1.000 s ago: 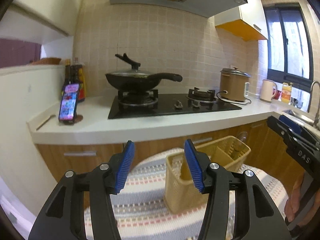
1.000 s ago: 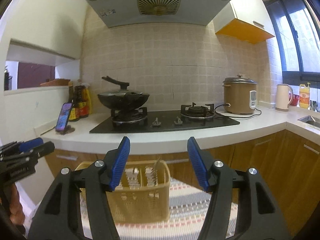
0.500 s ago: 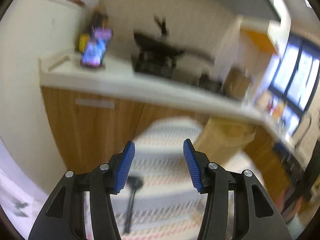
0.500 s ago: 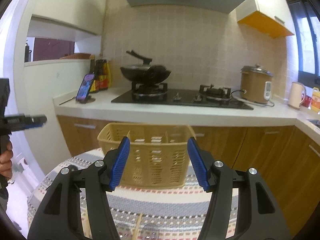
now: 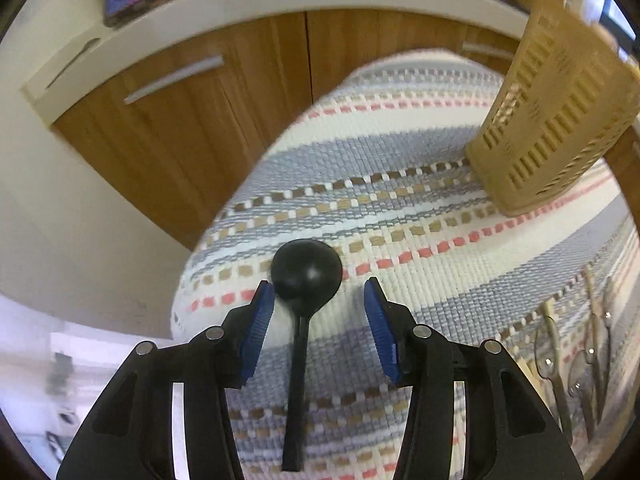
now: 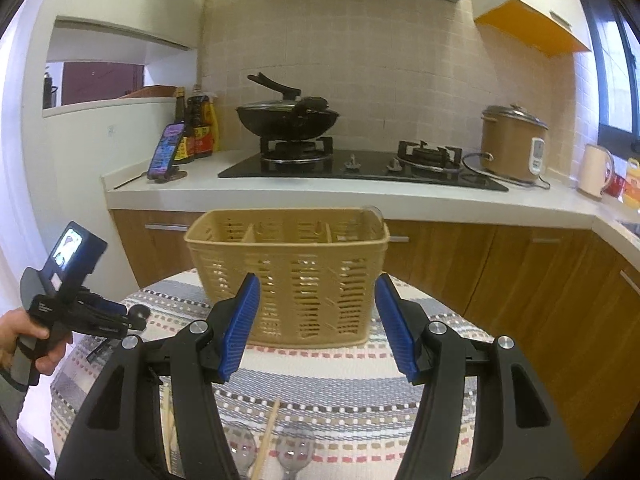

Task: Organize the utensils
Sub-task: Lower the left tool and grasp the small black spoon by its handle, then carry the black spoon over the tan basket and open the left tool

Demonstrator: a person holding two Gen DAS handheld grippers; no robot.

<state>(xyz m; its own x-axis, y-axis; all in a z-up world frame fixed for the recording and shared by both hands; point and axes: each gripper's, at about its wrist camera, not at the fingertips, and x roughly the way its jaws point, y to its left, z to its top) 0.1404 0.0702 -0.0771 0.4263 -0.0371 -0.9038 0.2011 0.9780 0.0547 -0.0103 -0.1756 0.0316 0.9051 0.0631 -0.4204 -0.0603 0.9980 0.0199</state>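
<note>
A black spoon [image 5: 306, 276] lies on the striped tablecloth [image 5: 400, 160], bowl away from me. My left gripper [image 5: 319, 312] is open, its blue fingers on either side of the spoon's neck, not touching it. It also shows at the left of the right wrist view [image 6: 132, 318]. A tan slotted utensil basket [image 6: 292, 276] with several compartments stands at the table's far side; it shows in the left wrist view [image 5: 556, 108] at upper right. My right gripper [image 6: 316, 320] is open and empty, in front of the basket. Clear spoons [image 6: 298, 454] and chopsticks [image 6: 268, 436] lie below it.
The table's edge [image 5: 188, 264] curves just left of the black spoon. Wooden cabinets [image 6: 520, 276] and a white counter [image 6: 360, 192] stand behind, with a wok [image 6: 288, 116], a rice cooker [image 6: 512, 144] and a phone [image 6: 164, 152].
My left gripper has tilted down from the counter view and come over the black spoon. My right gripper has pulled back and dipped, bringing the basket and cutlery into view.
</note>
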